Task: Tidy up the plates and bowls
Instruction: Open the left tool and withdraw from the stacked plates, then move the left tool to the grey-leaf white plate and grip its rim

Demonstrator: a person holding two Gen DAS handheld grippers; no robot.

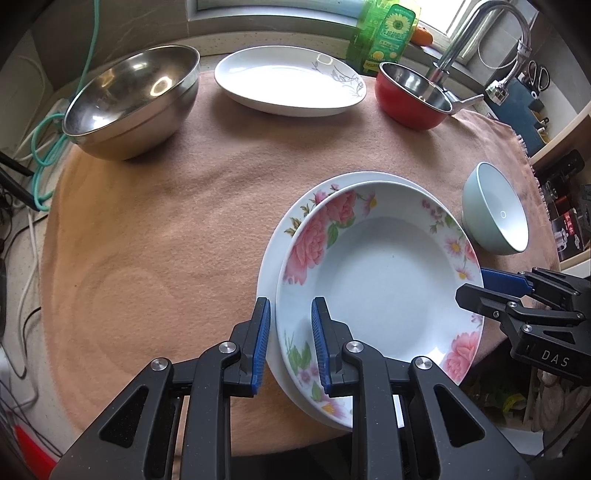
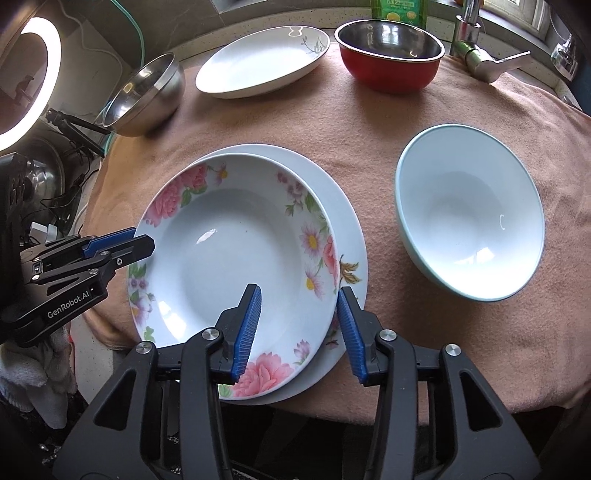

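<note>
The flowered plate (image 2: 236,236) hides most of the larger plate (image 2: 347,229) beneath; the green bottle (image 1: 388,33) is cut off above.

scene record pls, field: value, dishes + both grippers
surface: pink cloth
stack: floral deep plate on a larger white plate, near edge
left gripper: open, jaws straddle the stack's left rim
right gripper: open, jaws straddle the floral plate's right rim
light blue bowl: right of stack, apart
steel bowl: far left
oval white plate: far centre
red bowl: far right, steel inside
behind: green bottle, faucet
</note>
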